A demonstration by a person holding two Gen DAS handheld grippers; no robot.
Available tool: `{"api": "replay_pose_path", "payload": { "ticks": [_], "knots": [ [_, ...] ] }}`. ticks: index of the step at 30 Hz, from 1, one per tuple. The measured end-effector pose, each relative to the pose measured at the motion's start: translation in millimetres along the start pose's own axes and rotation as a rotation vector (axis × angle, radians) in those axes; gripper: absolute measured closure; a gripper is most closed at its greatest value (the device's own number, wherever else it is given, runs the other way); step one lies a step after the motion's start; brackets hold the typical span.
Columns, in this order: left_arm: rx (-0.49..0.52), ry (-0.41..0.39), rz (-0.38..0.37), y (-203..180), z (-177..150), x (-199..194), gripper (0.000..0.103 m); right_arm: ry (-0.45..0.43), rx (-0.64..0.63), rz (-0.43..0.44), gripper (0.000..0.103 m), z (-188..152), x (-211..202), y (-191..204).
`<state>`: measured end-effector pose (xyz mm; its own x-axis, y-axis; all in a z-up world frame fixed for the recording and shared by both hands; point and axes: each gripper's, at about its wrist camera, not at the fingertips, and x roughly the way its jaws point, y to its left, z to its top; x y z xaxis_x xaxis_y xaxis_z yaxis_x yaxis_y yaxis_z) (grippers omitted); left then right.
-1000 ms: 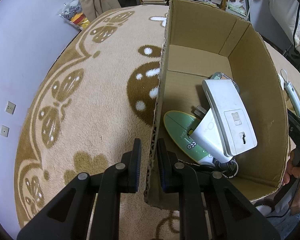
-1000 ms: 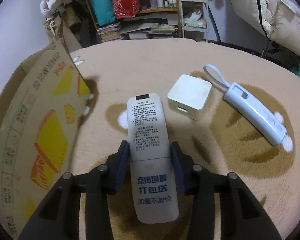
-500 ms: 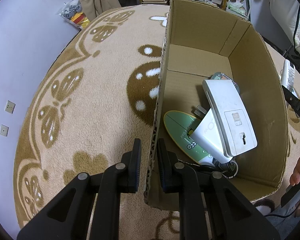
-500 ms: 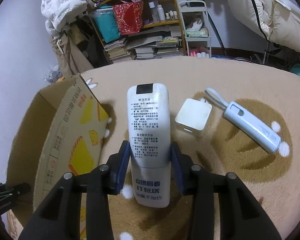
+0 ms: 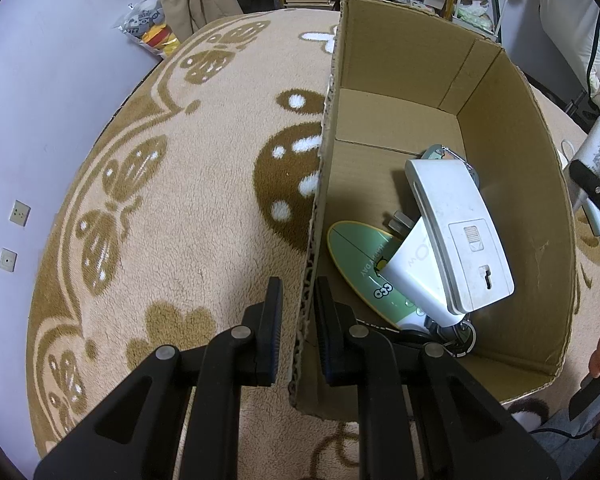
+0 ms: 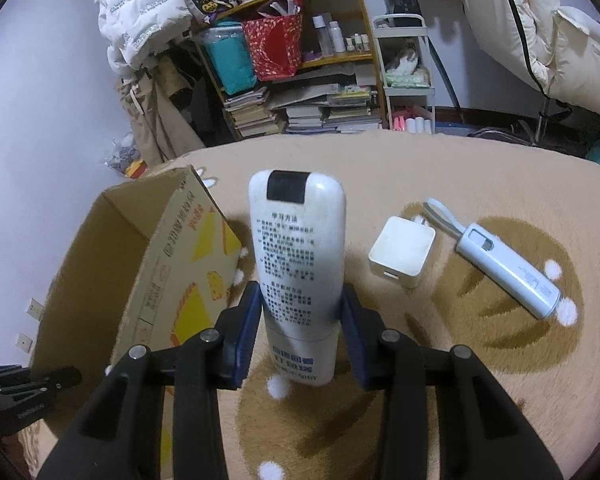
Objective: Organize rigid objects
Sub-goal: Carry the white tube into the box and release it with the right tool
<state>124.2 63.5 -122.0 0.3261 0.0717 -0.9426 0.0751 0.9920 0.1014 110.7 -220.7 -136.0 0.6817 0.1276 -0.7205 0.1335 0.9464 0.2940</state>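
Gripping a white remote control (image 6: 300,276) by its lower half, the right gripper (image 6: 300,332) is holding it clear of the rug (image 6: 440,400), its blue-padded fingers (image 6: 246,330) pressing the remote's two long sides. The remote's long axis is running straight out along the fingers, black window end farthest from the hand, printed back facing the camera.

The cardboard box (image 5: 512,168) is lying to the left of that gripper and somewhat lower, open top up. That is the relation the next move depends on: the remote probably needs to travel leftward over the printed wall and go down into the free floor at the far end of the box. Seen from the left wrist view, the remote is just showing beyond the right-hand wall.

The left gripper (image 5: 298,320) is straddling the box's near-left wall, one finger outside over the rug and one inside; a slim gap seems to show on each side of the cardboard, so whether it is truly pinching the wall I cannot tell. Either way it is placed to steady the box.

Inside, a larger white remote (image 5: 460,236) is lying propped on a white charger (image 5: 420,276) and a green oval item (image 5: 364,260) (crowding the near end). On the rug to the right, a white adapter cube (image 6: 402,252) and a pale blue device with a strap (image 6: 508,268) are waiting, well apart from the box, and nearer the right hand.
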Motion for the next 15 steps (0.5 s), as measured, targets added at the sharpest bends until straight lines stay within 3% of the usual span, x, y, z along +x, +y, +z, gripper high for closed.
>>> {"api": "replay_pose_path", "payload": {
  "ticks": [15],
  "knots": [
    [0.004,-0.001,0.004,-0.9,-0.6,-0.2,0.087,-0.154,-0.016,0.105,0.062,38.5,-56.6,32.1]
  ]
}}
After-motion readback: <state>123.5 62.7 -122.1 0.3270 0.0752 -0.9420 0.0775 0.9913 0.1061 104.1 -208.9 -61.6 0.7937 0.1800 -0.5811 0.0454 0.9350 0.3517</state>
